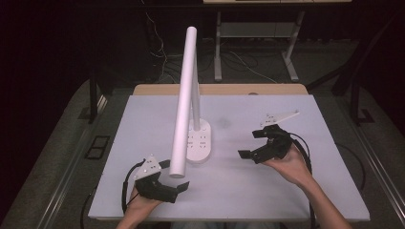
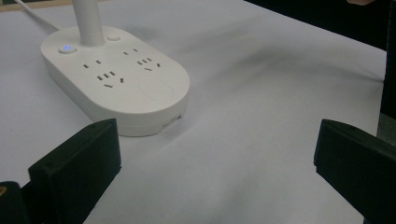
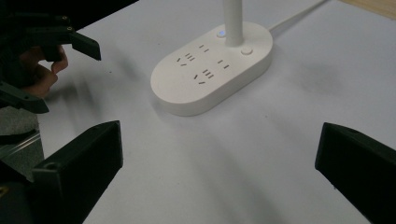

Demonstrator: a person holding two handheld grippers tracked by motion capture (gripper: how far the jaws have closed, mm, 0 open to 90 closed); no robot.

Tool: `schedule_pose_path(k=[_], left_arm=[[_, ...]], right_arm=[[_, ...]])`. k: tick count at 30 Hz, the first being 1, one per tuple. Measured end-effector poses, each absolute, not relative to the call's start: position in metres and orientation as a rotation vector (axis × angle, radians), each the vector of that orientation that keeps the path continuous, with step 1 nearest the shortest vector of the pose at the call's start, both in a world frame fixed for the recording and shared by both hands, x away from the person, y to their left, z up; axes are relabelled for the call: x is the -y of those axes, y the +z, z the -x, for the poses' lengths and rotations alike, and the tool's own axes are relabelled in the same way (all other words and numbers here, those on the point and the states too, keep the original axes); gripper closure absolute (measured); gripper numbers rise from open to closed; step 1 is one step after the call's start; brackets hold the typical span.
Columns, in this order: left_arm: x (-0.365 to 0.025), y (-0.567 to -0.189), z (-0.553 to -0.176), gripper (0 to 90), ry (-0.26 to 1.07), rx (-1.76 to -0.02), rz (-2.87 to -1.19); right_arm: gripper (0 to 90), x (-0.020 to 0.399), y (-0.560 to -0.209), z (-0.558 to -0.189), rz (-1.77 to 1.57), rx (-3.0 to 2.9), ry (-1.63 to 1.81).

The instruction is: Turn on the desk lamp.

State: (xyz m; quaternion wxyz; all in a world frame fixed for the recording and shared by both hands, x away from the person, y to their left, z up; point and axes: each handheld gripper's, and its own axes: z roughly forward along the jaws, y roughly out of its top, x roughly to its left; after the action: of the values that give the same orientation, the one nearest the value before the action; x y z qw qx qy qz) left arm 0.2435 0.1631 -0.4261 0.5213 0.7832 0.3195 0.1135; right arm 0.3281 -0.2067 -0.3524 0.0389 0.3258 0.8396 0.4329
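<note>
A white desk lamp with a socket base [image 1: 199, 143] is seen on the white counter [image 1: 296, 191], between the two claws and a little beyond them. The left claw [image 1: 174, 175] is held low over the near edge of the counter with its jaws spread wide and nothing between them; the oval base [image 2: 116, 84] lies ahead of it and toward its left jaw, near but apart. The right claw [image 1: 252, 143] is also held with its jaws wide apart and empty; the base [image 3: 212, 67] lies ahead of it, about midway between its jaws, apart from both. The lamp's long white tube head [image 1: 184, 102] leans toward the near side, so that its lower end hangs just above and beside the left claw. Socket slots are grouped on top of the base, and a small blue light [image 2: 67, 48] is lit beside the stem [image 2: 88, 21]. No brand or writing can be read on the base.
</note>
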Motion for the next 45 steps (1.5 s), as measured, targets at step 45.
schedule_pose_path(k=[45], left_arm=[[-0.163,-0.425,-0.244,0.0,0.274,-0.753,-1.877]], right_arm=[[0.7,0.135,-0.358,-0.404,-1.0,-2.654,1.188]])
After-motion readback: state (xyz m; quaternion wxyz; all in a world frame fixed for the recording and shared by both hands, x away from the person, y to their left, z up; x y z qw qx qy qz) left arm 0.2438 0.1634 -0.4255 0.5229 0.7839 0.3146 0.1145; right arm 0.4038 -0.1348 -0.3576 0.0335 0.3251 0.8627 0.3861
